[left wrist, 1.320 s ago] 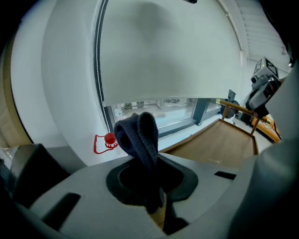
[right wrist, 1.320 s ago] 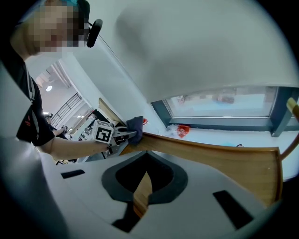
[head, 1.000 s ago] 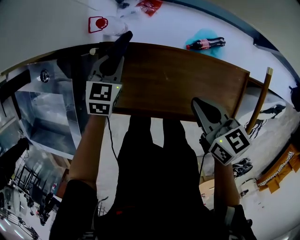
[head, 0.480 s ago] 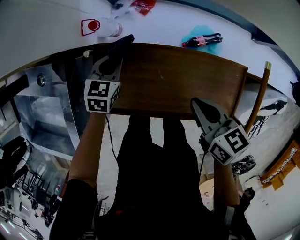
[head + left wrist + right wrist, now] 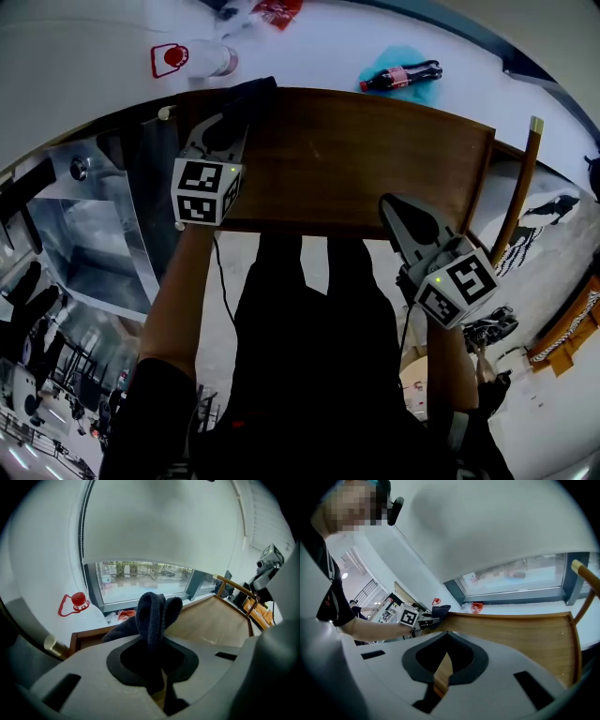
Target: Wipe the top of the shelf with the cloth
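The cloth, dark and knitted, is at the far left corner of the shelf. It is bunched up and clamped in the tongs of the left gripper. In the left gripper view the cloth rises in a folded lump from between the jaws of the left gripper, and a flap of it trails out over the shelf's far left edge. The brown wooden top of the shelf runs off to the right of the cloth.

The right gripper is at the shelf's near edge, towards its right end, well apart from the cloth. In the right gripper view the tongs of the right gripper are drawn together to a thin slit with nothing in them, and the wood of the shelf shows through the slit.

Beyond the shelf's far edge lies a white sill. On it, past the shelf's right half, a cola bottle lies on its side on a blue patch. Past the left corner stands a white jug with a red cap and a red handle. A red wrapper lies further back. To the left of the shelf stands a shiny metal box, and at the shelf's right end a wooden post leans.
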Demonstrator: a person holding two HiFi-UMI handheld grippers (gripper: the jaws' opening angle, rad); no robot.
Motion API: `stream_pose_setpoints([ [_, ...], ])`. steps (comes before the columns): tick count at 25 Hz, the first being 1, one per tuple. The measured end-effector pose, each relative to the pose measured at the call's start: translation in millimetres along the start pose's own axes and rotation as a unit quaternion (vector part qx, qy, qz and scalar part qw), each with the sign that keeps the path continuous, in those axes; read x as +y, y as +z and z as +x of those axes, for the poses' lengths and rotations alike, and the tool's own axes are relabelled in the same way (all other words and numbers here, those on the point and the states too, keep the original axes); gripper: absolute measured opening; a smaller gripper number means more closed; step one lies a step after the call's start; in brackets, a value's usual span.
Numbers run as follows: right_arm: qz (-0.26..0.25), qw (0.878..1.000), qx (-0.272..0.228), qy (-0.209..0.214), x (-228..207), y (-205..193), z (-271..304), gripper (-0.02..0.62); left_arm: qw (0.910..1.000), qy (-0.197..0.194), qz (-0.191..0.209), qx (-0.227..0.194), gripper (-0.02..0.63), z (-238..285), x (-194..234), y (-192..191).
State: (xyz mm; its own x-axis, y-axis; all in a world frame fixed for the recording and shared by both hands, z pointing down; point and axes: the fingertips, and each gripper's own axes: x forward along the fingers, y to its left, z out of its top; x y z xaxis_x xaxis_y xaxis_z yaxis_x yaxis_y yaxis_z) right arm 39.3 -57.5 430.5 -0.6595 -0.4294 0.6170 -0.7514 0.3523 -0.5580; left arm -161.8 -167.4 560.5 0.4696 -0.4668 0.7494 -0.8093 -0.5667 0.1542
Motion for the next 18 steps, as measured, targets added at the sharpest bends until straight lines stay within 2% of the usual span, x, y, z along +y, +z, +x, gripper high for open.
stream_pose_setpoints([
  [18,0.018,1.000,-0.013,-0.002,-16,-9,-17,0.005,0.9993,-0.030,0.020,0.013,0.054,23,-41,7],
])
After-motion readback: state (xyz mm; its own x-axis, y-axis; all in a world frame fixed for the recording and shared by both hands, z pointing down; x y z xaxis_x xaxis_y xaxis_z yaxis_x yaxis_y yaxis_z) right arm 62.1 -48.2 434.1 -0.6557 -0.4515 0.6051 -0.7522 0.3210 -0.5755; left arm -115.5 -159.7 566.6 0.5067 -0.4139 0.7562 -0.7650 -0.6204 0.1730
